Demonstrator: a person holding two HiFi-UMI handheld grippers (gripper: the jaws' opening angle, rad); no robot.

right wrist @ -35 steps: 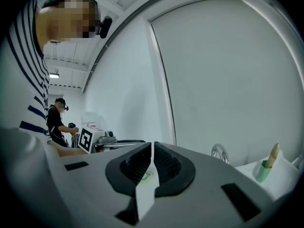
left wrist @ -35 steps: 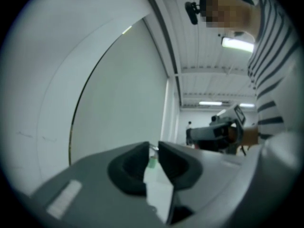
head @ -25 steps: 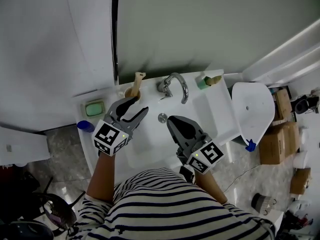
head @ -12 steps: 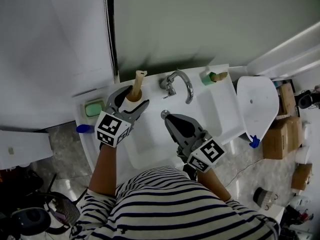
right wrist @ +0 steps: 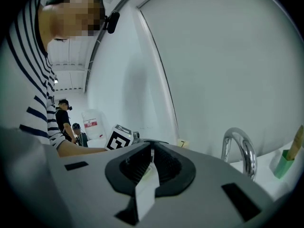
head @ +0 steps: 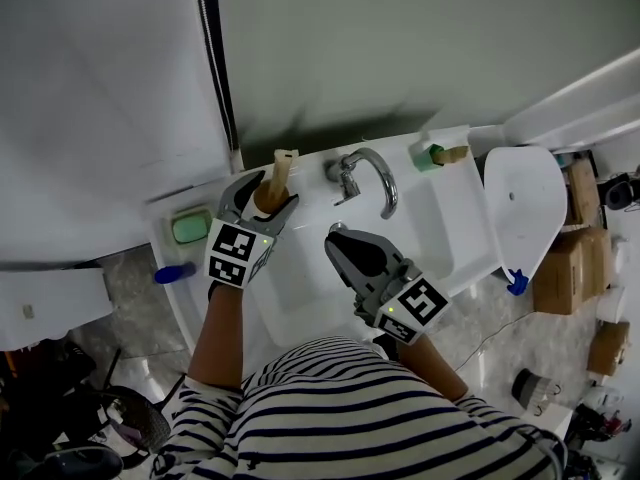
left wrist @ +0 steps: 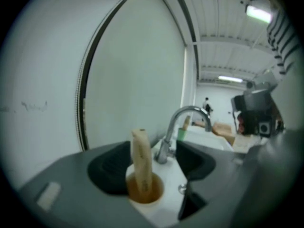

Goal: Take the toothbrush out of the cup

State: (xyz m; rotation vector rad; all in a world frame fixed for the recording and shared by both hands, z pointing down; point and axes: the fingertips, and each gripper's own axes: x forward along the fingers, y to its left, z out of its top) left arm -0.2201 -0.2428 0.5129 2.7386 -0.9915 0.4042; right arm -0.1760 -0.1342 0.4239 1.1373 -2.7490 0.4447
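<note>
The tap point(head: 368, 173) stands at the back of the white sink point(head: 303, 288), between the left tool point(head: 268, 194) and the right tool point(head: 334, 240), its spout arching over toward the right tool. A green soap dish point(head: 190, 228) lies on the sink's rim just left of the left tool. A small blue thing point(head: 172, 272) lies below it on the floor. A green holder point(head: 430, 155) sits well right of the right tool. Farther right are a white toilet lid point(head: 525, 203) and cardboard boxes point(head: 565, 263).

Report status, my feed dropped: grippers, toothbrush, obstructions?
Left gripper open, jaws just opening, either side of the cup. Right gripper shut, over the sink. Toothbrush upright in cup, ungripped. Faucet beside, not blocking.
</note>
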